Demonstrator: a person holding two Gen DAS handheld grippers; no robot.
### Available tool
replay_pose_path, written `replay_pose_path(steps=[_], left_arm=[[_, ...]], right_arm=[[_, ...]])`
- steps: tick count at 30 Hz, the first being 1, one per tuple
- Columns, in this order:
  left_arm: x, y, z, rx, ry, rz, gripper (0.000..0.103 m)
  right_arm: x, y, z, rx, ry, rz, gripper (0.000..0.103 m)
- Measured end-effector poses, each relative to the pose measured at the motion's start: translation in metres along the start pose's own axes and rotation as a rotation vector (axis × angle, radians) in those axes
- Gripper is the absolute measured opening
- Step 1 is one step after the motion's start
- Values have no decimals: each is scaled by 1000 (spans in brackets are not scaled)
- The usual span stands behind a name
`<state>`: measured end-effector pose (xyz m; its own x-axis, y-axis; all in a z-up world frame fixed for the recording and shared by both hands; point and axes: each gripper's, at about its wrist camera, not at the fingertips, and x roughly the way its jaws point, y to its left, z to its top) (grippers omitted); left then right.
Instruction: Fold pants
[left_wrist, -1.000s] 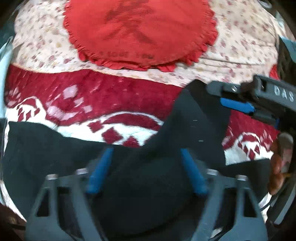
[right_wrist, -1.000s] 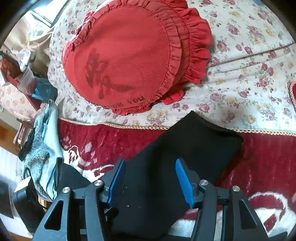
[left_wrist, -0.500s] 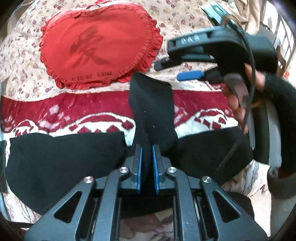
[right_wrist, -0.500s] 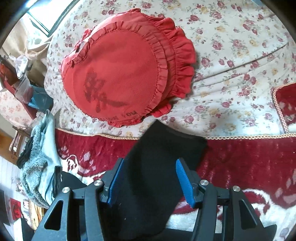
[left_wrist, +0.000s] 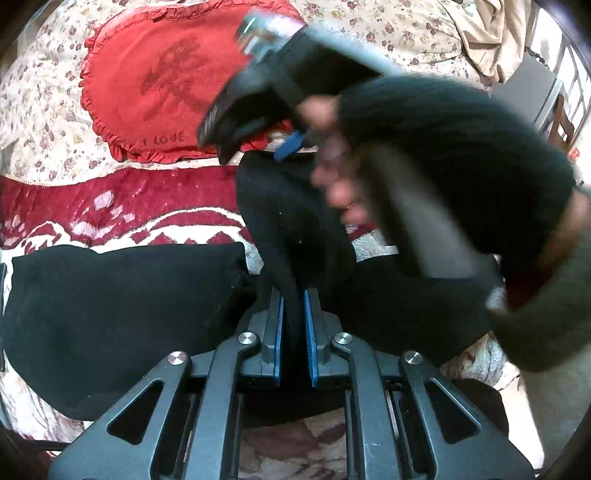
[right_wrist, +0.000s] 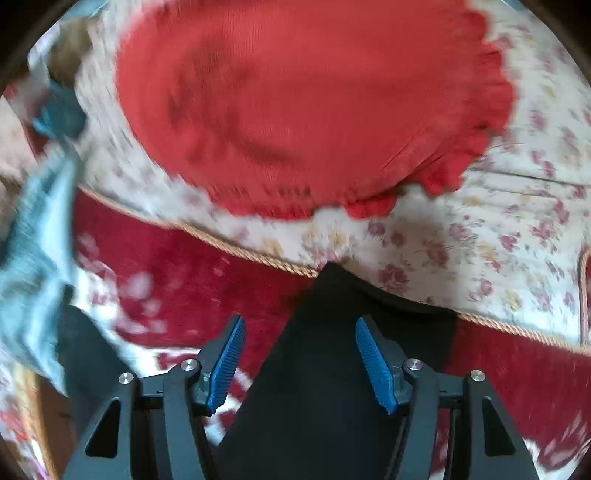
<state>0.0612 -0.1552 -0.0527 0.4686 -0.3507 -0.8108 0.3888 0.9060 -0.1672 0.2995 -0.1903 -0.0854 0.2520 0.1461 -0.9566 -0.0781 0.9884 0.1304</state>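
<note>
So, my left gripper (left_wrist: 293, 314) had its jaws pinched tight on a fold of the black pants (left_wrist: 122, 314), low at 6 o'clock in the left wrist view. From that pinch one narrow leg strip ran up toward 12 o'clock, its cuff end landing near the red heart cushion (left_wrist: 159, 85). The rest of the pants lay crosswise, long axis 9 to 3 o'clock, over the red patterned blanket (left_wrist: 110, 199). My right gripper (right_wrist: 299, 354) had its jaws wide and opening, blue pads clear of the cloth; the leg strip sat between them but not pressed, pointing to 1 o'clock in the right wrist view, tip at the rope-trimmed edge of the floral bedspread (right_wrist: 498, 236). The right hand (left_wrist: 340, 177) showed blurred above the leg at 1 o'clock in the left view.
</note>
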Motion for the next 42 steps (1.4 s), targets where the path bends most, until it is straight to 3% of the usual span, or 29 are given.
replay_pose_path(steps=[3,6,8,9,10,11,13,18,22,26,30,33,36,39,42], left_arm=[[1,3,0,-6,3,-7,9],[4,6,-1,-19,9,-16,9],[3,7,-1,-24,8,-18,9],[2,8,-2,-26,6,-19,9],[0,8,-2,-28,6,-21,9],[-1,8,-3,-29,5,-24,9],[-7,7,-4,-26,-1,-28,9],[-18,3,-15,2,0,-32,9],[-21,2,-27,13,21,-37,9],[-27,-3,-42,27,45,-67,9],[-30,-5,-55,28,80,-68,10],[-40,-1,-59,15,88,-61,11],[-57,9,-63,1,69,-46,14],[-69,28,-66,-54,56,-41,21],[-68,49,-67,-122,62,-26,21]], right_arm=[[36,0,2,-18,66,-100,62],[33,2,-1,-57,2,-116,52],[27,-3,-6,-75,-33,-109,27],[23,-5,-7,-73,-40,-97,20],[14,-14,-9,-50,-52,-37,6],[6,-21,-12,-29,-64,1,5],[-17,-33,-21,-7,-118,28,5],[-113,-72,-81,64,-301,109,5],[-183,-119,-165,177,-429,151,5],[-195,-147,-231,279,-410,191,5],[-151,-165,-276,345,-278,160,5],[-132,-175,-288,380,-250,137,5],[-141,-174,-288,371,-277,138,5],[-161,-171,-292,335,-307,80,5],[-156,-182,-300,360,-273,10,5]])
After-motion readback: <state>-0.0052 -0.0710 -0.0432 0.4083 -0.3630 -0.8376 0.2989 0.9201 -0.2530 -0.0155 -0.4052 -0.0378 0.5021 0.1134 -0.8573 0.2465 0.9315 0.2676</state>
